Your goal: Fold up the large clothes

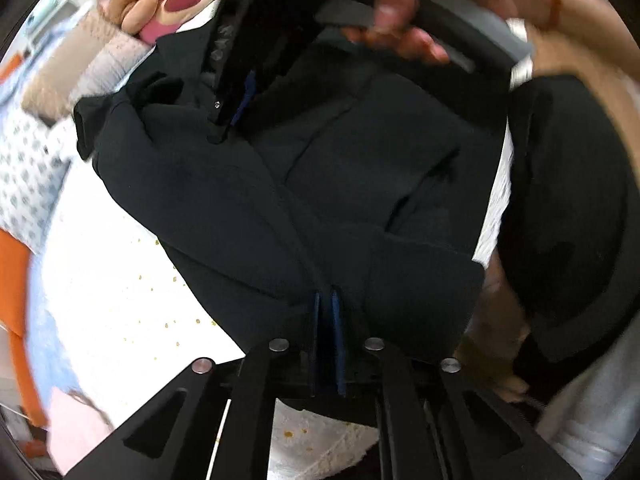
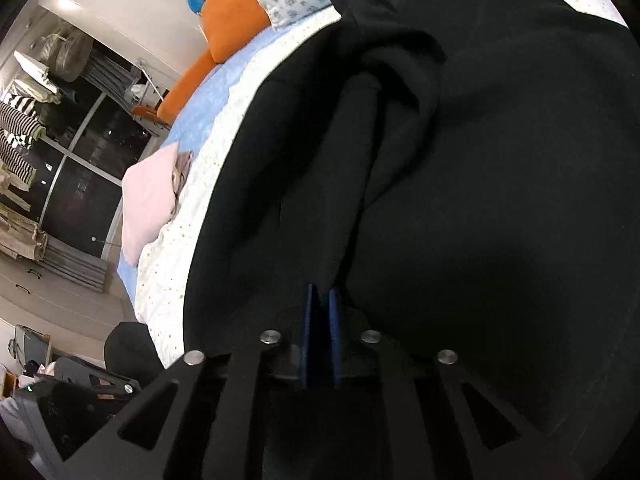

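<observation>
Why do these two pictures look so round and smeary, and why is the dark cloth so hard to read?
Both views bulge from fisheye lenses. Left wrist view: motion blur smears the hand and the plush toy. Right wrist view: sharper, but the black garment swallows light, hiding folds; the room at left looks crisp.

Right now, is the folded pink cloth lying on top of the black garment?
No, the pink cloth lies on the bed beside the black garment, apart from it.

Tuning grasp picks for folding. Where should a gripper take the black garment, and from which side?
Grip the black garment at its free hem over the bedsheet, coming in from the bare sheet side. That edge lies flat and single-layered; the middle is bunched into thick folds.
</observation>
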The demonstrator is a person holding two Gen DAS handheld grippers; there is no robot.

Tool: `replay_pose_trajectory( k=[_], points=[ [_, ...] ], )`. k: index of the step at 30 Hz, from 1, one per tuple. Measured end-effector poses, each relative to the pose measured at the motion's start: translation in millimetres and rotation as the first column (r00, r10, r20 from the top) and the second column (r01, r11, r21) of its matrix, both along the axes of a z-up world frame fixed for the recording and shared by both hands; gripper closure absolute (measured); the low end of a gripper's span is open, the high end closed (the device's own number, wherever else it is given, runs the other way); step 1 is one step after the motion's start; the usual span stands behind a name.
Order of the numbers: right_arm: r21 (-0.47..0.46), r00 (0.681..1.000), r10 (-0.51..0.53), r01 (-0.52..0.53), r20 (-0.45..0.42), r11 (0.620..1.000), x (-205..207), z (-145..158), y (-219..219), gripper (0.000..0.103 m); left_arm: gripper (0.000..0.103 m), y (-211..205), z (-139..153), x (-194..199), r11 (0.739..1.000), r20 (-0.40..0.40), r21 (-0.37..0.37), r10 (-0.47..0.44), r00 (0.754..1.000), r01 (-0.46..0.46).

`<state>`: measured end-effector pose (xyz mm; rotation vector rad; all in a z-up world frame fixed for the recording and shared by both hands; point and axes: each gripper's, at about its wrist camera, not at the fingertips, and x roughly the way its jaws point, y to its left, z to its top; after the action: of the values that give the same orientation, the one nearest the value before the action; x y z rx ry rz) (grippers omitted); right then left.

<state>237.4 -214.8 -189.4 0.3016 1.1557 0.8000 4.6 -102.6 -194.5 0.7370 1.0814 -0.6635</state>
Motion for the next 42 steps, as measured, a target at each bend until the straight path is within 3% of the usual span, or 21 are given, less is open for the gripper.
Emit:
replay_pose_trajectory(
  k=[1, 2, 3, 5, 7, 10, 11, 17, 19, 23, 25, 28, 29, 30, 31, 32, 33, 35, 39, 41, 42],
  points=[
    [0.019, 1.000, -0.012, 0.012, 0.009, 1.000, -2, 6, -6, 0.055, 0.081, 4, 8, 6, 0.999, -0.025, -0.039, 0.009, 1.000, -0.010],
    [0.036, 0.999, -0.030, 0.029, 0.034, 0.999, -9, 14, -17, 0.045, 0.063, 13, 24, 20, 0.992, -0.076, -0.116, 0.033, 0.997, -0.042],
    [0.046, 0.996, -0.043, 0.039, 0.084, 0.998, -17, 27, -26, 0.045, 0.047, 20, 33, 31, 0.985, -0.100, -0.163, 0.044, 0.994, -0.061],
    [0.019, 0.985, -0.041, 0.038, 0.169, 0.999, -34, 50, -37, 0.045, 0.041, 38, 65, 62, 0.944, -0.169, -0.307, 0.069, 0.983, -0.119],
    [-0.014, 0.976, -0.020, 0.023, 0.217, 1.000, -49, 63, -39, 0.041, 0.041, 51, 94, 104, 0.901, -0.198, -0.395, 0.109, 0.974, -0.181],
    [-0.058, 0.972, 0.034, -0.021, 0.233, 0.998, -73, 69, -26, 0.041, 0.038, 69, 118, 183, 0.862, -0.159, -0.411, 0.252, 0.955, -0.296],
    [-0.060, 0.973, 0.049, -0.037, 0.227, 0.998, -79, 69, -22, 0.041, 0.038, 75, 124, 230, 0.825, -0.179, -0.426, 0.325, 0.929, -0.371],
    [-0.066, 0.967, 0.137, -0.125, 0.214, 0.990, -135, 52, 15, 0.041, 0.042, 82, 110, 407, 0.716, -0.160, -0.322, 0.604, 0.781, -0.620],
    [-0.077, 0.969, 0.143, -0.130, 0.201, 0.989, -145, 45, 21, 0.041, 0.044, 67, 99, 447, 0.696, -0.156, -0.274, 0.649, 0.745, -0.663],
    [-0.115, 0.976, 0.161, -0.144, 0.148, 0.983, -167, 30, 28, 0.042, 0.044, 56, 73, 494, 0.672, -0.135, -0.215, 0.698, 0.703, -0.709],
    [-0.148, 0.979, 0.158, -0.139, 0.130, 0.979, -179, 28, 32, 0.042, 0.046, 49, 60, 510, 0.666, -0.122, -0.194, 0.712, 0.692, -0.720],
    [-0.166, 0.982, 0.160, -0.141, 0.104, 0.976, -191, 21, 31, 0.040, 0.046, 47, 53, 508, 0.645, -0.176, -0.231, 0.709, 0.683, -0.729],
    [-0.172, 0.981, 0.157, -0.137, 0.113, 0.976, -194, 18, 31, 0.041, 0.051, 44, 50, 508, 0.644, -0.177, -0.234, 0.709, 0.683, -0.729],
    [-0.167, 0.982, 0.147, -0.126, 0.119, 0.978, -192, 16, 31, 0.044, 0.065, 40, 47, 509, 0.656, -0.144, -0.219, 0.710, 0.689, -0.722],
    [-0.165, 0.984, 0.132, -0.111, 0.122, 0.980, -190, 14, 30, 0.049, 0.073, 35, 44, 510, 0.672, -0.083, -0.184, 0.717, 0.693, -0.717],
    [-0.172, 0.985, 0.104, -0.080, 0.135, 0.982, -188, 11, 27, 0.067, 0.090, 32, 41, 511, 0.679, -0.032, -0.143, 0.724, 0.689, -0.720],
    [-0.161, 0.987, 0.083, -0.060, 0.139, 0.985, -183, 10, 22, 0.090, 0.090, 30, 40, 512, 0.682, 0.006, -0.110, 0.728, 0.686, -0.723],
    [-0.073, 0.993, 0.050, -0.043, 0.105, 0.996, -179, 12, 11, 0.094, 0.090, 37, 45, 522, 0.656, 0.038, -0.092, 0.754, 0.656, -0.749],
    [0.020, 0.994, 0.090, -0.091, 0.070, 0.996, -177, 16, 14, 0.098, 0.090, 60, 72, 547, 0.571, 0.019, -0.108, 0.819, 0.573, -0.814],
    [0.031, 0.995, 0.093, -0.095, 0.042, 0.995, -174, 10, 18, 0.098, 0.090, 66, 73, 555, 0.540, -0.024, -0.127, 0.837, 0.547, -0.832],
    [0.032, 0.995, 0.091, -0.092, 0.033, 0.995, -171, 7, 21, 0.098, 0.090, 65, 68, 558, 0.540, -0.028, -0.121, 0.837, 0.547, -0.833]
  ],
)
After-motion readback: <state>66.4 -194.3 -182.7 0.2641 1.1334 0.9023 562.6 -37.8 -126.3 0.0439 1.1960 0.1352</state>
